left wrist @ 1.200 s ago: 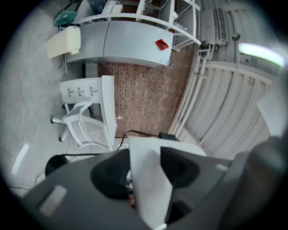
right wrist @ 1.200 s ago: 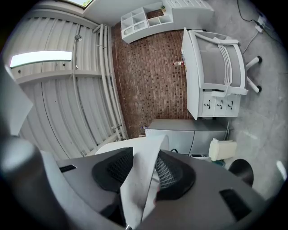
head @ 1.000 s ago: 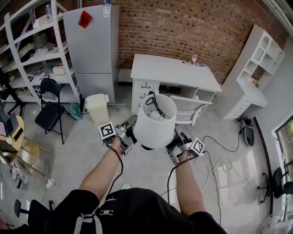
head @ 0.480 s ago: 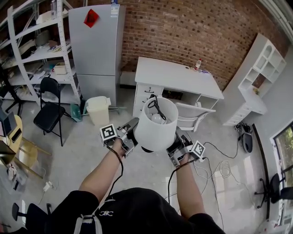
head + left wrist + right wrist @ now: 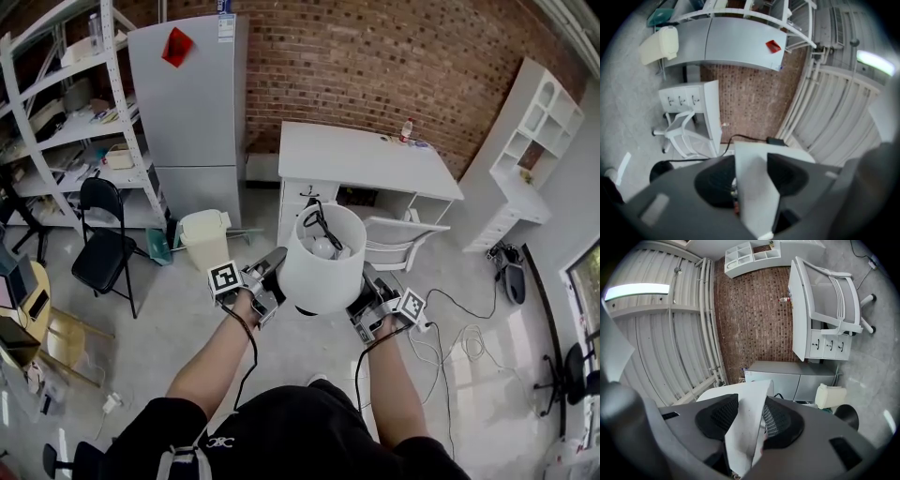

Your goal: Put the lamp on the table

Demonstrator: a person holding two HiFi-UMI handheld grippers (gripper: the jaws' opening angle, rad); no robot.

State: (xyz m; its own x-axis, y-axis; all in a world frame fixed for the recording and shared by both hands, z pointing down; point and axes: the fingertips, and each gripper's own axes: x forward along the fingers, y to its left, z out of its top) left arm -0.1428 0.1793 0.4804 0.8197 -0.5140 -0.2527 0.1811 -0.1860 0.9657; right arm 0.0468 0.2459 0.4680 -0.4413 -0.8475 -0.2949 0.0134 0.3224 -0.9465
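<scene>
A white lamp point(image 5: 323, 261) with a drum shade, a bulb and a coiled black cord inside is held up in front of me, over the floor. My left gripper point(image 5: 274, 284) is shut on the shade's left edge point(image 5: 752, 187). My right gripper point(image 5: 364, 295) is shut on the shade's right edge point(image 5: 745, 427). In both gripper views the shade wall sits pinched between black pads. The white table point(image 5: 370, 157) stands ahead against the brick wall, a short way beyond the lamp.
A white chair point(image 5: 398, 234) is tucked at the table's front right. On the table's far edge stands a small bottle point(image 5: 405, 131). A grey fridge point(image 5: 192, 103), a cream bin point(image 5: 206, 239), a black folding chair point(image 5: 103, 244) and shelving point(image 5: 56, 103) are to the left. Cables point(image 5: 459, 342) lie on the floor, right.
The lamp and both grippers stay in the same hold. The view has shifted a little toward the table, which now sits slightly lower in the head view.
</scene>
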